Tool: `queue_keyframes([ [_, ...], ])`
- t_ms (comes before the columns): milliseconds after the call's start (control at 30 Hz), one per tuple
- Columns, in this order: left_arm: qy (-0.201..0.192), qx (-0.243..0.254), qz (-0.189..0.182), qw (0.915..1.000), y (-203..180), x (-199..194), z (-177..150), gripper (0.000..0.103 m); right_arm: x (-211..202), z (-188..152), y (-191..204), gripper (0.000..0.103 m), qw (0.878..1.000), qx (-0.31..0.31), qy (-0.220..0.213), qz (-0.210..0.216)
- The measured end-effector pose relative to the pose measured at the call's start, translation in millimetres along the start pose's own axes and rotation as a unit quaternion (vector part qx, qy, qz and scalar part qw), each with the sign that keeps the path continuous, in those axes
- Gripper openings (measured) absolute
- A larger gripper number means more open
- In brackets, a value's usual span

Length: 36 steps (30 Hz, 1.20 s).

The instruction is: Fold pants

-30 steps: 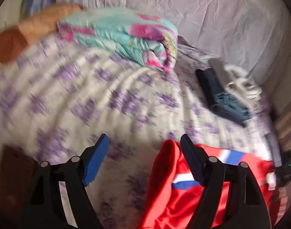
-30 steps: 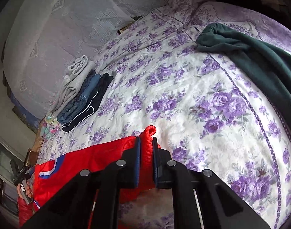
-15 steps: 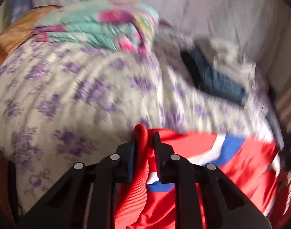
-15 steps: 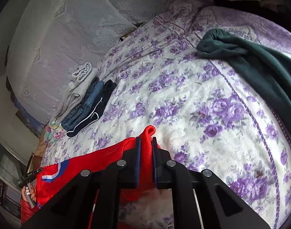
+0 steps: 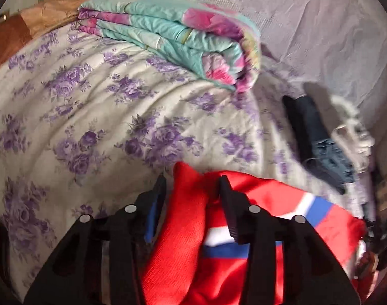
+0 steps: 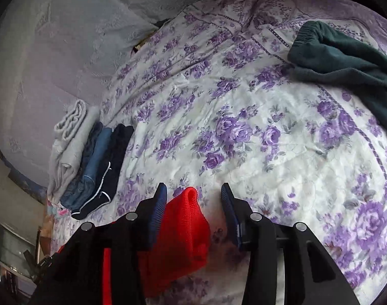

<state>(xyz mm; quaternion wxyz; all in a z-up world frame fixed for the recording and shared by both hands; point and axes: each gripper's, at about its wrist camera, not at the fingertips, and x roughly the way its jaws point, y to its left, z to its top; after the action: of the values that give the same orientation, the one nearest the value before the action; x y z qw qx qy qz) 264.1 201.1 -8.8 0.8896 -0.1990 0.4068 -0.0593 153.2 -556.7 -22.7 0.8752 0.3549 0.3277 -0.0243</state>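
Left hand-held gripper opening with the red pants loose between its pads, pants lying on the flowery bed, right hand-held gripper opening too, red cuff between, touching no pad, folded clothes nearby

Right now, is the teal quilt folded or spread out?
Folded. The quilt lies as a thick bundle on the bed, with several stacked layers showing at its rounded end.
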Motion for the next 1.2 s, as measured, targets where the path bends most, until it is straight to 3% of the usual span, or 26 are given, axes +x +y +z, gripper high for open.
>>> queue_keyframes([
  [100, -0.026, 0.003, -0.022, 0.9994, 8, -33, -3, 0.047, -37, -6, 8, 0.046, 0.999, -0.025, -0.034, -0.003],
  [233, -0.04, 0.001, -0.074, 0.9964, 12, -73, -22, 0.057, -68, -29, 38, 0.046, 0.995, -0.096, -0.04, 0.004],
  [300, -0.034, 0.004, -0.105, 0.9939, 9, -86, -39, 0.063, -67, -41, 56, 0.046, 0.991, -0.127, -0.02, 0.023],
  [367, -0.015, 0.017, -0.127, 0.9917, 1, -88, -57, 0.071, -48, -52, 68, 0.054, 0.989, -0.139, 0.02, 0.04],
  [400, -0.004, 0.025, -0.127, 0.9916, -4, -85, -65, 0.073, -36, -57, 68, 0.066, 0.988, -0.138, 0.048, 0.039],
  [467, 0.014, 0.052, -0.088, 0.9947, -12, -75, -79, 0.078, -5, -60, 55, 0.067, 0.989, -0.11, 0.097, 0.024],
  [500, 0.024, 0.069, -0.048, 0.9961, -14, -64, -86, 0.077, -4, -59, 51, 0.067, 0.991, -0.097, 0.09, 0.032],
  [533, 0.03, 0.08, -0.034, 0.9957, -13, -57, -90, 0.077, -10, -56, 49, 0.067, 0.992, -0.081, 0.083, 0.041],
  [667, 0.017, 0.092, -0.014, 0.9955, -15, -65, -93, 0.078, -55, -55, 52, 0.068, 0.995, -0.072, 0.044, 0.047],
  [800, -0.009, 0.055, -0.048, 0.9973, -1, -102, -99, 0.083, -122, -74, 40, 0.084, 0.995, -0.091, 0.007, 0.049],
  [933, -0.018, 0.031, -0.047, 0.9983, 18, -127, -116, 0.085, -177, -111, 0, 0.084, 0.997, -0.057, -0.019, 0.055],
  [1033, -0.009, 0.008, -0.046, 0.9989, 35, -141, -133, 0.086, -201, -139, -28, 0.084, 0.998, -0.025, -0.02, 0.057],
  [1200, 0.044, -0.03, -0.096, 0.994, 49, -136, -161, 0.086, -215, -175, -39, 0.084, 0.998, -0.011, -0.005, 0.067],
])
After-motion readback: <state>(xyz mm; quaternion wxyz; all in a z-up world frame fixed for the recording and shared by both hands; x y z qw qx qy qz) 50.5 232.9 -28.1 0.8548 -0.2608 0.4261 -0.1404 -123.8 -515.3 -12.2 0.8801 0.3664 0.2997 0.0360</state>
